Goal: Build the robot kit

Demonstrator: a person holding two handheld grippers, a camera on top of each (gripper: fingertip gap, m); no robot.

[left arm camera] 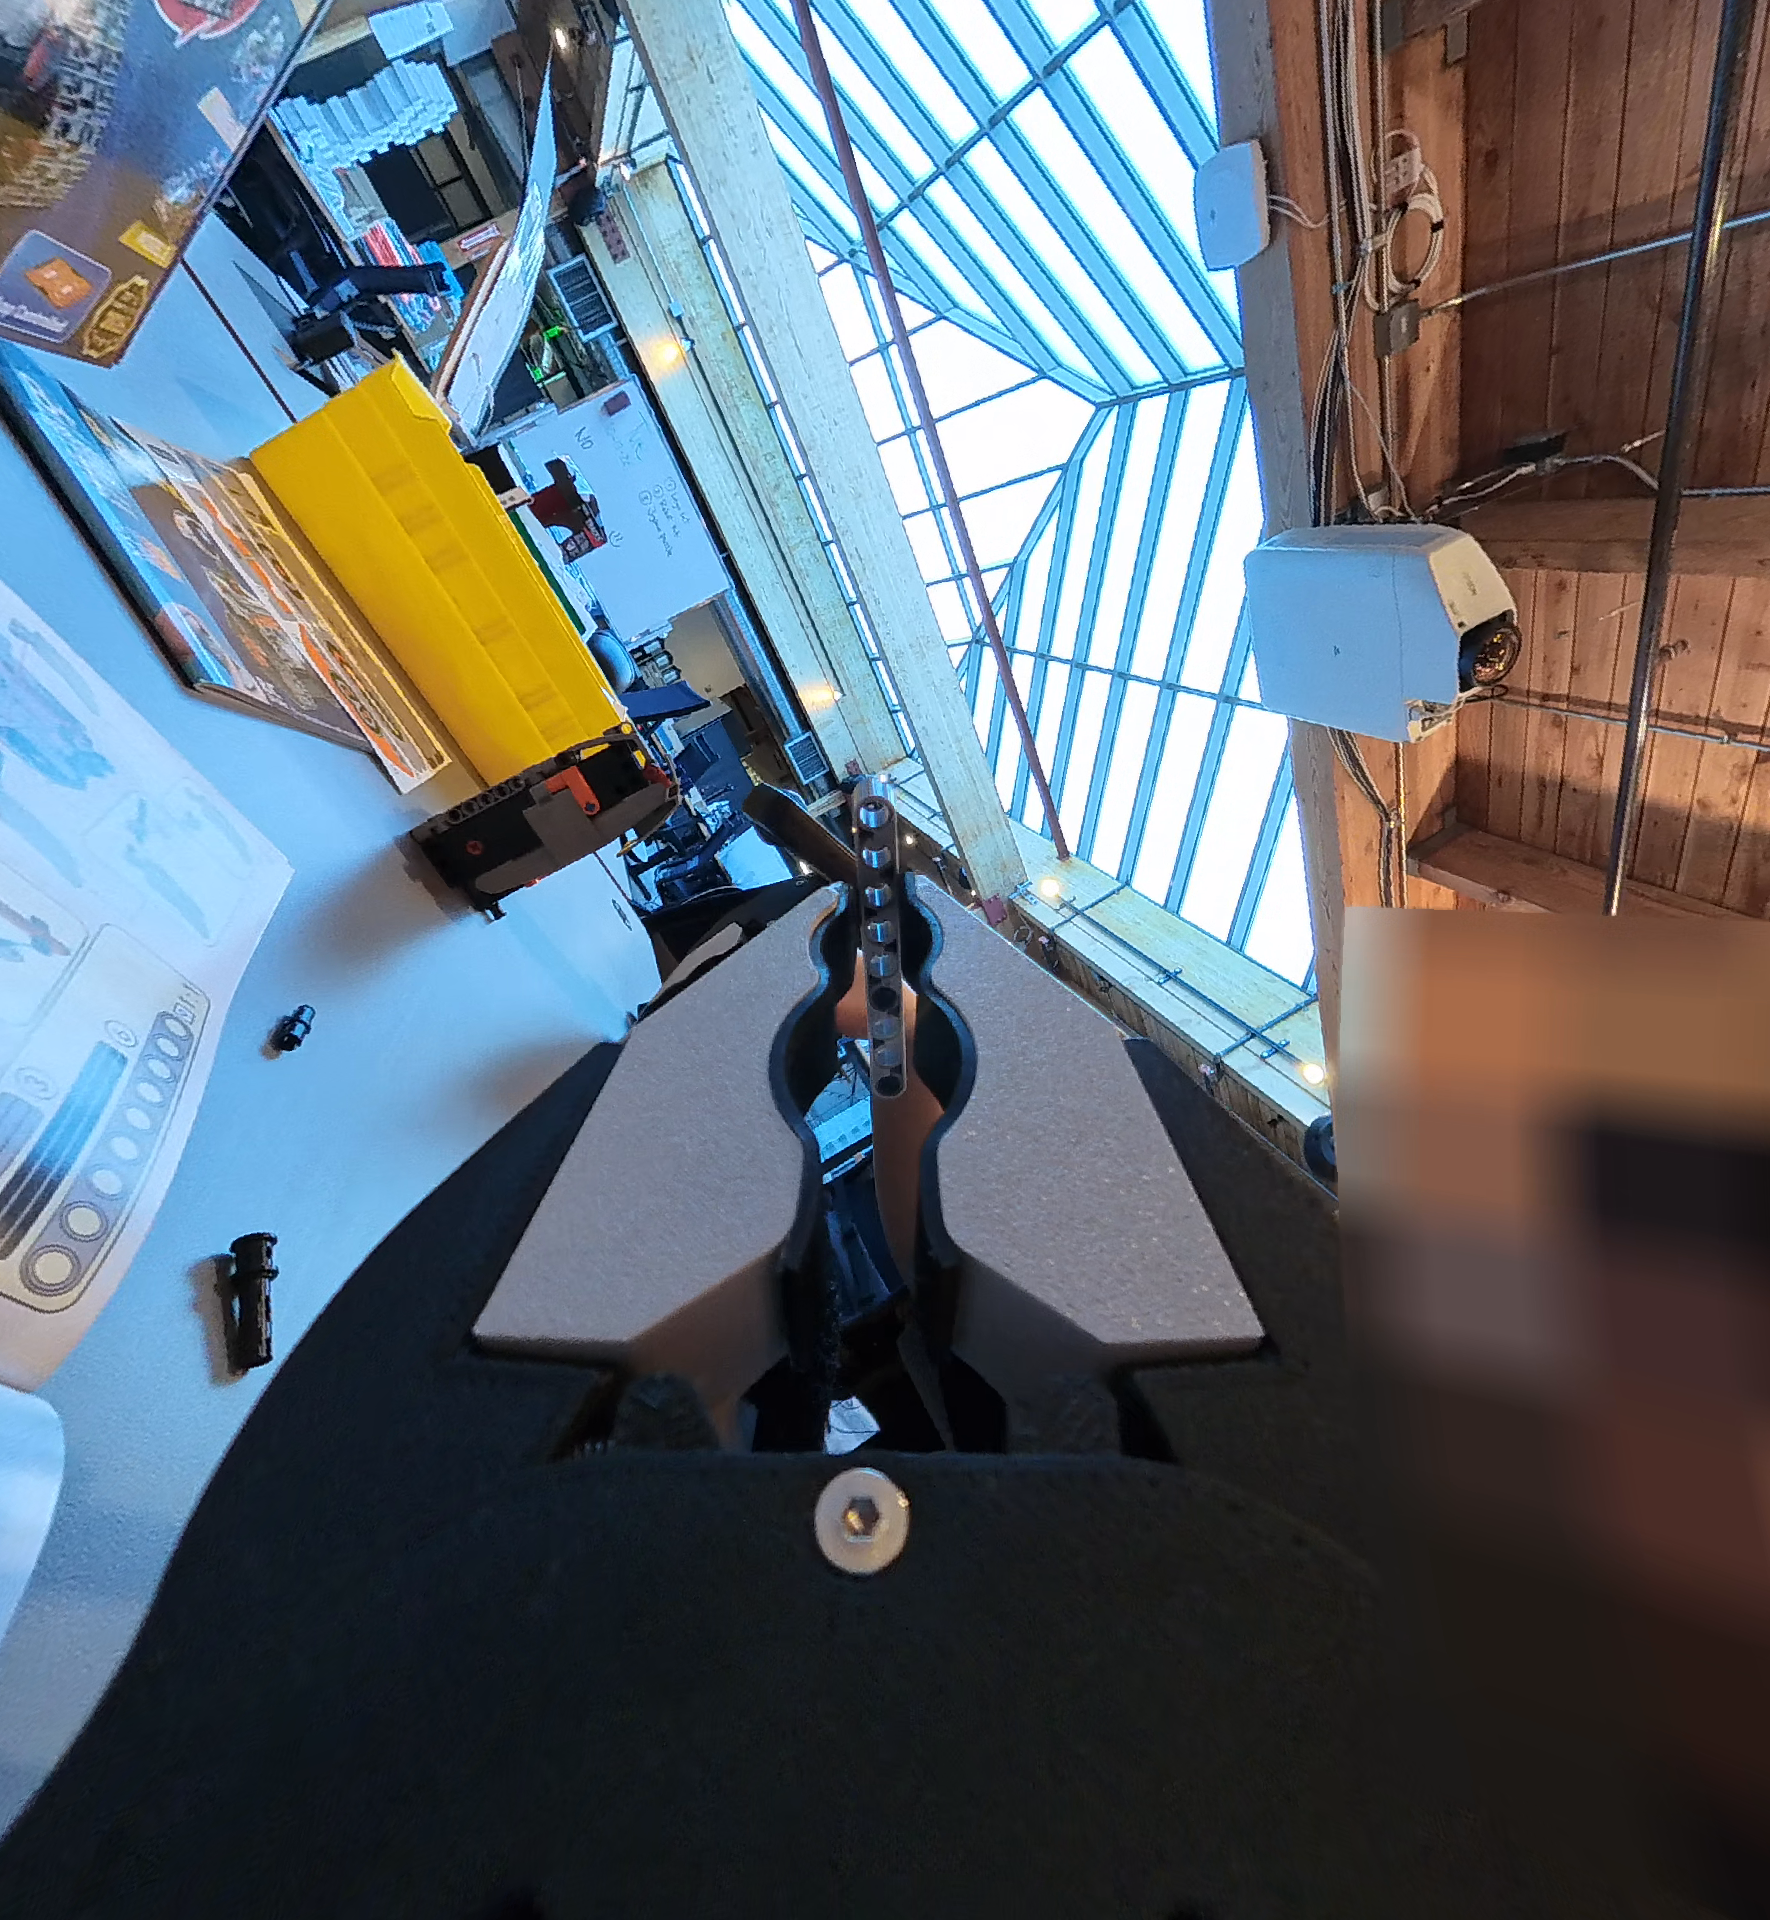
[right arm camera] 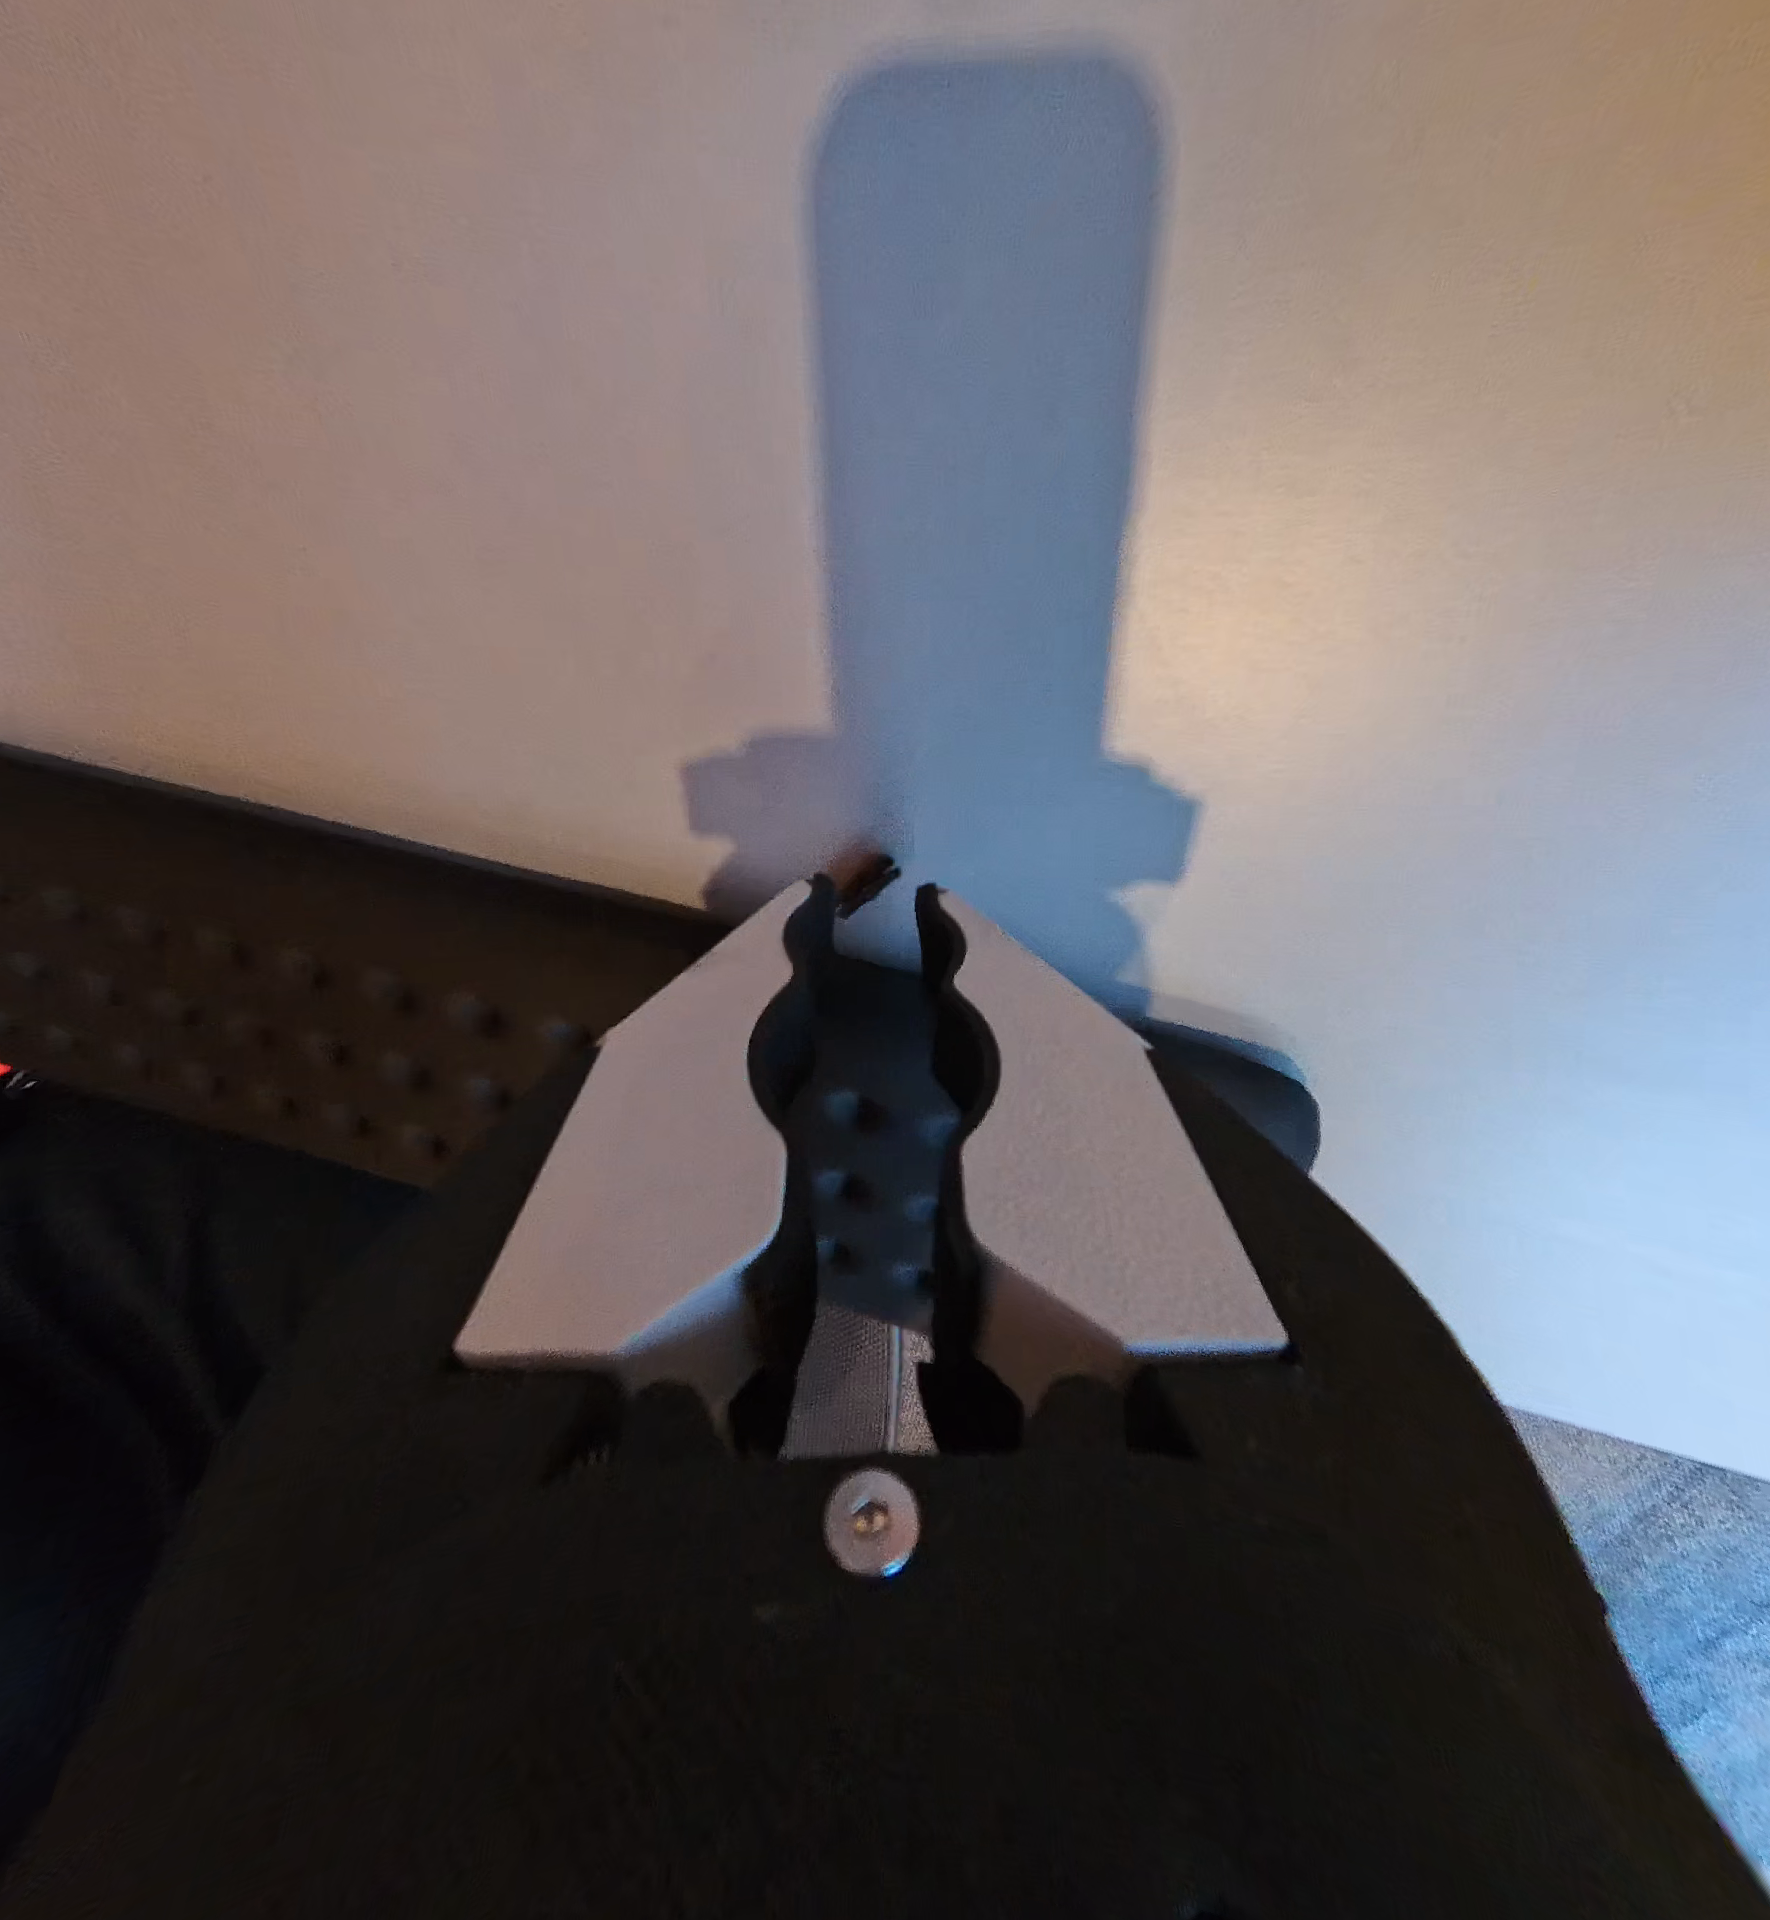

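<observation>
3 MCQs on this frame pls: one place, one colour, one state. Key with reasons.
1. Where is the bin relative to the open booklet?
A. beyond it
B. under it
C. inside it

2. What colour is the bin?
A. red
B. yellow
C. green

3. What are the left tongs doing?
A. wide open, empty
B. shut on a grey strip with holes
C. shut on a black pin

Key:
A, it lies on the white table past the booklet.
B, its walls are bright yellow.
B, the strip is pinched between the tips, and the black pins lie loose on the table.

left wrist view tilts up toward skylight [left arm camera: 1016, 416]; right hugs table [right arm camera: 445, 416]
</observation>
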